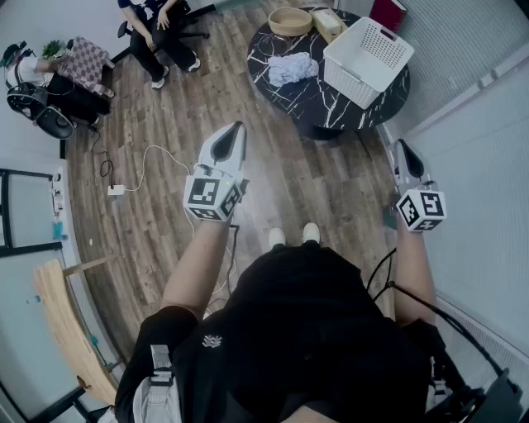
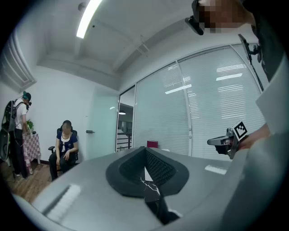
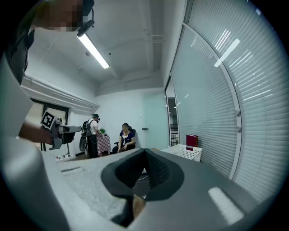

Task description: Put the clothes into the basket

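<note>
A: Head view first. Where's the task's stuff?

B: All on the round black marble table point(image 1: 307, 97), well ahead of the person. One white slatted basket point(image 1: 354, 78) sits on its right part, and one crumpled pale garment point(image 1: 292, 68) lies just left of the basket, not in it. There's also one wooden bowl point(image 1: 290, 21) and one pale box point(image 1: 328, 23) at the far edge.

A: And the grippers?

B: Two, both held low and forward, well apart from the table. The left gripper point(image 1: 238, 130) and the right gripper point(image 1: 400, 150) point toward the table, which I'd read as a carry pose for walking up to it (nothing is within reach from here).

A: Left gripper view?

B: Its jaws are pressed together with only a sliver between the ribbed pads, and they hold nothing. Beyond them is a glass wall with blinds, plus two people at the left: one seated person point(image 2: 66, 146) and one standing person point(image 2: 18, 131) wearing a backpack.

A: Right gripper view?

B: Same story: jaws closed and empty. The basket shows beyond them to the right, by the blinds. My judgement is that the task hasn't begun, since the garment lies outside the basket.
</note>
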### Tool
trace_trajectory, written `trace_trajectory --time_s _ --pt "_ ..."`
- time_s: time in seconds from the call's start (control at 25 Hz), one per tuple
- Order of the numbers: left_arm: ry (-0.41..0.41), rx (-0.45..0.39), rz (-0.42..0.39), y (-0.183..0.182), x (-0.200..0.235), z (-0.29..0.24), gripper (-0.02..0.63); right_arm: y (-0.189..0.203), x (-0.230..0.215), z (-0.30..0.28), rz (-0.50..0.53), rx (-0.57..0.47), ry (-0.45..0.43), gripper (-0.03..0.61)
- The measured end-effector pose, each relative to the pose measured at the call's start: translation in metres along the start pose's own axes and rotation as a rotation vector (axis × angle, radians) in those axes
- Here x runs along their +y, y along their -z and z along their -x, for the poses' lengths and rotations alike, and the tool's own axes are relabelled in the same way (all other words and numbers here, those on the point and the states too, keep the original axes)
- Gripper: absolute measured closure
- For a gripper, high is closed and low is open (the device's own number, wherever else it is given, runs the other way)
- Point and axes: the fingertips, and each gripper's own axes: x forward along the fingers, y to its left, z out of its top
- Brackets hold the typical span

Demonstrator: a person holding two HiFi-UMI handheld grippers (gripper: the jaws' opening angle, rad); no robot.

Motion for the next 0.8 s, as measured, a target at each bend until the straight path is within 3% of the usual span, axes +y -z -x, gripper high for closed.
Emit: trace_trajectory --time_s 0.48,0.8 --pt "-0.058 0.001 -0.013 -0.004 -0.019 -0.034 0.611 0.003 -0.037 -0.025 0.009 -0.006 -0.067 0.578" --pt "-0.085 0.034 -0.020 0.016 0.001 -0.070 0.611 0.014 -0.045 -0.078 0.005 -0.001 -0.089 0.578"
